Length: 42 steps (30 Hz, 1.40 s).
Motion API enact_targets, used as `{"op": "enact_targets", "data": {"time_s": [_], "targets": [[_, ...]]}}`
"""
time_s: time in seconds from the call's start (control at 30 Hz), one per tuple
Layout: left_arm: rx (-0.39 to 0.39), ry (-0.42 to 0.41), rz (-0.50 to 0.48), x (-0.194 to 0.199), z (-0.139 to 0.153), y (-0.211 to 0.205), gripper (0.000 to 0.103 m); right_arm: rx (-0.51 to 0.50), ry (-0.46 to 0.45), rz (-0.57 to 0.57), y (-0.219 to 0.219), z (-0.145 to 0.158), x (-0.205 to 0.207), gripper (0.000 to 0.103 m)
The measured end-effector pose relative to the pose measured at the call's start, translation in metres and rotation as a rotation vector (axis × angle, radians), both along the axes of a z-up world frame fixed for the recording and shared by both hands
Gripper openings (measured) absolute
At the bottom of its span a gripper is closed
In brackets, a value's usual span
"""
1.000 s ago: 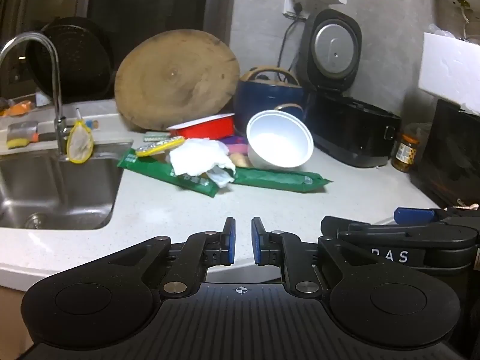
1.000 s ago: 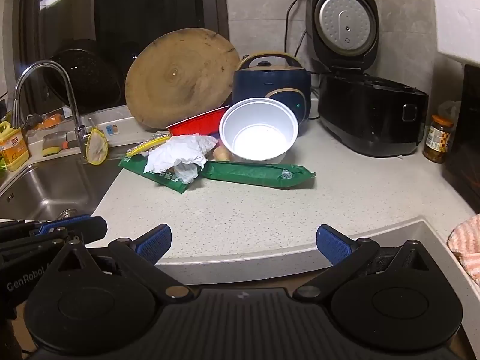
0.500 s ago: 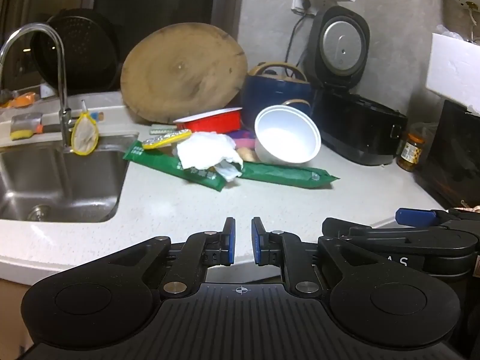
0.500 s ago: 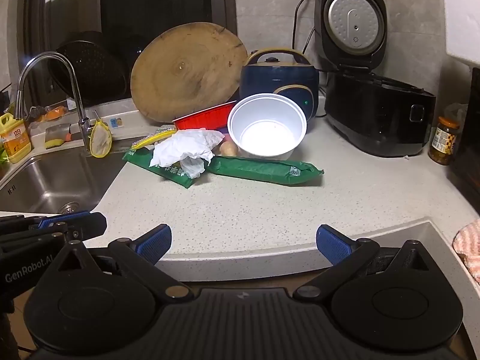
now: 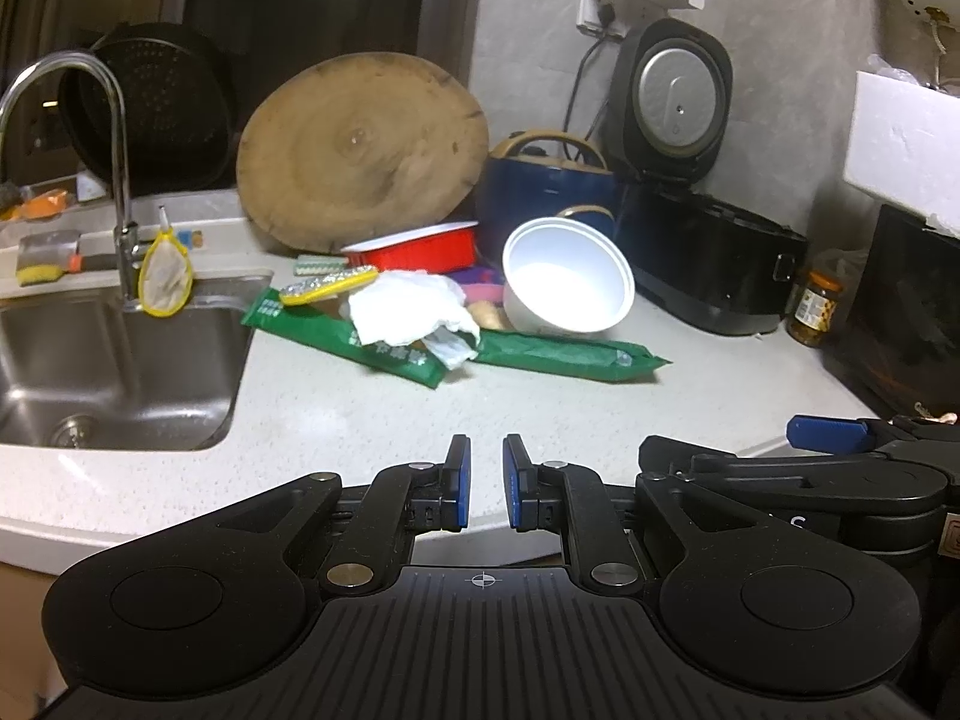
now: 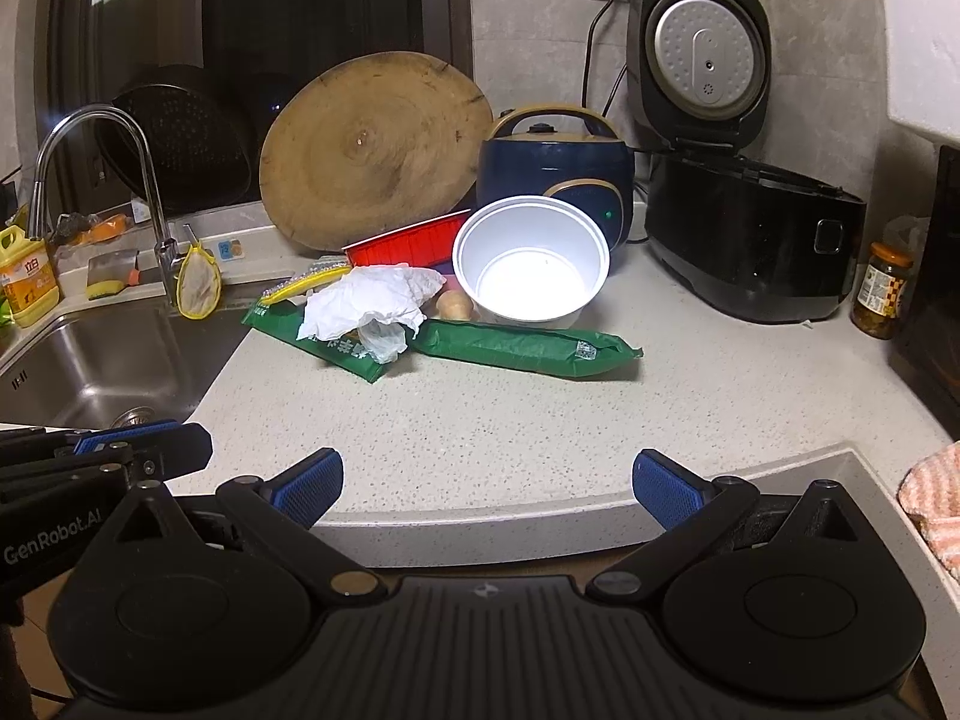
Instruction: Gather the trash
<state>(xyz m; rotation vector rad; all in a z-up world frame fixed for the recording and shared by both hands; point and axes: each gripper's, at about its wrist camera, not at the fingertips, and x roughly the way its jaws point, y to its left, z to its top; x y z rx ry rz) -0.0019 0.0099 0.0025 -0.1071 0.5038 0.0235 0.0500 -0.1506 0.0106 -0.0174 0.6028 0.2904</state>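
The trash lies in a pile at the back of the counter: a crumpled white paper towel (image 5: pixel 408 312) (image 6: pixel 372 300), two green wrappers (image 5: pixel 570 357) (image 6: pixel 528 348), a tilted white disposable bowl (image 5: pixel 567 288) (image 6: pixel 531 267) and a red tray (image 5: pixel 420 246) (image 6: pixel 408 243). A yellow-edged packet (image 5: pixel 327 288) sits at the pile's left. My left gripper (image 5: pixel 485 441) hovers over the counter's front edge, well short of the pile. Its jaws stand a narrow gap apart with nothing between them. To its right, my right gripper (image 6: pixel 487 462) is wide open and empty.
A steel sink (image 5: pixel 120 360) with a faucet (image 5: pixel 123 228) is at the left. Behind the pile lean a round wooden board (image 5: pixel 360 150) and a blue pot (image 6: pixel 558 180). A black rice cooker (image 6: pixel 750 240) with its lid up, a jar (image 6: pixel 882 294) and a striped cloth (image 6: pixel 936 510) are at the right.
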Motion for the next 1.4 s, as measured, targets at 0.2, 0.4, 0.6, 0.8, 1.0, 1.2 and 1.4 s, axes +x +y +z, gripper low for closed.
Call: {"op": "enact_targets", "data": {"time_s": [0.2, 0.4, 0.6, 0.8, 1.0, 1.2, 1.4], "targets": [[-0.002, -0.004, -0.001, -0.002, -0.0005, 0.0002, 0.015, 0.0, -0.001, 0.001, 0.0009, 0.0005, -0.001, 0.103], [-0.003, -0.008, -0.004, -0.0038, -0.0001, 0.0, 0.015, 0.0, -0.002, 0.002, 0.0008, 0.0007, -0.0012, 0.103], [-0.007, -0.01, -0.007, -0.0051, 0.0009, 0.0015, 0.015, -0.006, -0.01, 0.004, 0.0029, 0.0021, -0.0041, 0.103], [-0.007, -0.011, -0.007, -0.0052, 0.0012, 0.0013, 0.015, -0.008, -0.011, -0.001, 0.0031, 0.0029, -0.0043, 0.103], [-0.007, -0.01, -0.006, -0.0054, 0.001, 0.0008, 0.015, -0.01, -0.01, -0.003, 0.0035, 0.0035, -0.003, 0.103], [-0.008, -0.004, -0.014, -0.0053, 0.001, 0.0039, 0.015, -0.01, -0.017, -0.006, 0.0059, 0.004, -0.003, 0.103], [-0.01, 0.002, -0.014, -0.0041, 0.0005, 0.0071, 0.015, -0.011, -0.016, -0.007, 0.0086, 0.0031, -0.0025, 0.103]]}}
